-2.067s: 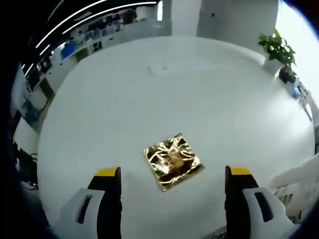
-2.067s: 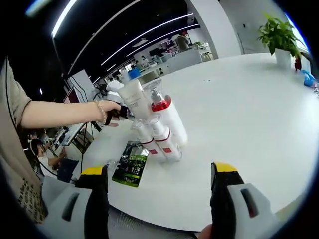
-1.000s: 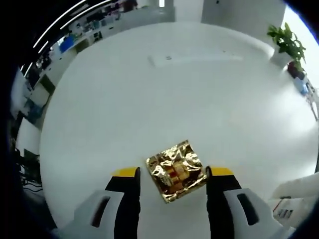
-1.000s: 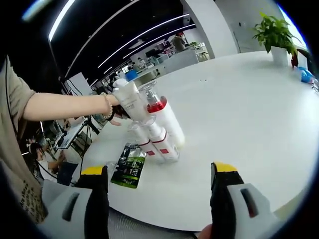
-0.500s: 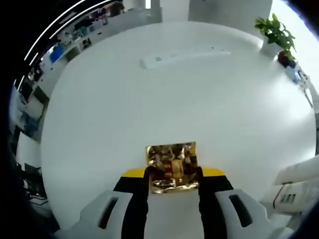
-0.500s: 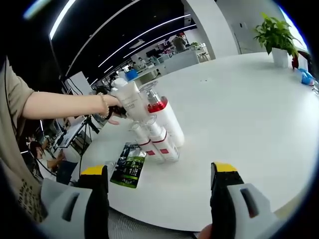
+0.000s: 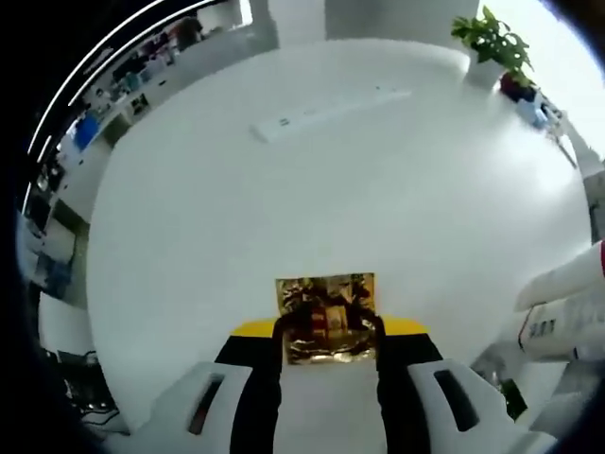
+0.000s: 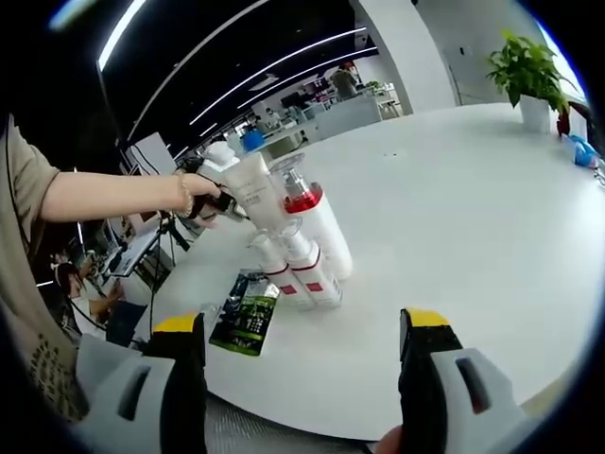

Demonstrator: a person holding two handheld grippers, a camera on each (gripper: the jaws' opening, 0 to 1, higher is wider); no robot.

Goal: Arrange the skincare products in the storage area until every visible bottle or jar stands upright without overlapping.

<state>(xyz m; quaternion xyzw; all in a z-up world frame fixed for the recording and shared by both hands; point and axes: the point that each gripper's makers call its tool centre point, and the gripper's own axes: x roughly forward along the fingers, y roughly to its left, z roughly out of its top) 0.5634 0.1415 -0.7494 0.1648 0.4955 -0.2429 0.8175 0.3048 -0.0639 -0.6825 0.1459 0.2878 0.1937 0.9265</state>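
In the left gripper view the left tongs (image 7: 327,331) are clamped on a crinkled gold foil sachet (image 7: 326,317), the yellow-tipped jaws pressing its two sides; the sachet's near edge is hidden between the jaws, its print is too creased to read, and whether it rests on the white table (image 7: 312,189) or is lifted just off it cannot be told. At the right edge of that view white bottles (image 7: 562,307) are cut off by the frame, so their caps and how they stand cannot be made out. In the right gripper view the right tongs (image 8: 301,331) stand wide apart with nothing between the jaws, hovering over the near part of the table. Beyond them a cluster of skincare bottles (image 8: 302,241) leans together on the table, white tubes with red bands and clear caps overlapping one another, so their count is hard to tell. A dark green sachet (image 8: 244,312) lies flat just beside them, near the table's edge. A person's hand (image 8: 203,194) shows behind the cluster, partly hidden by the bottles. A long white power strip (image 7: 326,112) lies far across the table, and a potted plant (image 8: 527,76) stands at its far side. Behind is a dim open office with ceiling light strips.
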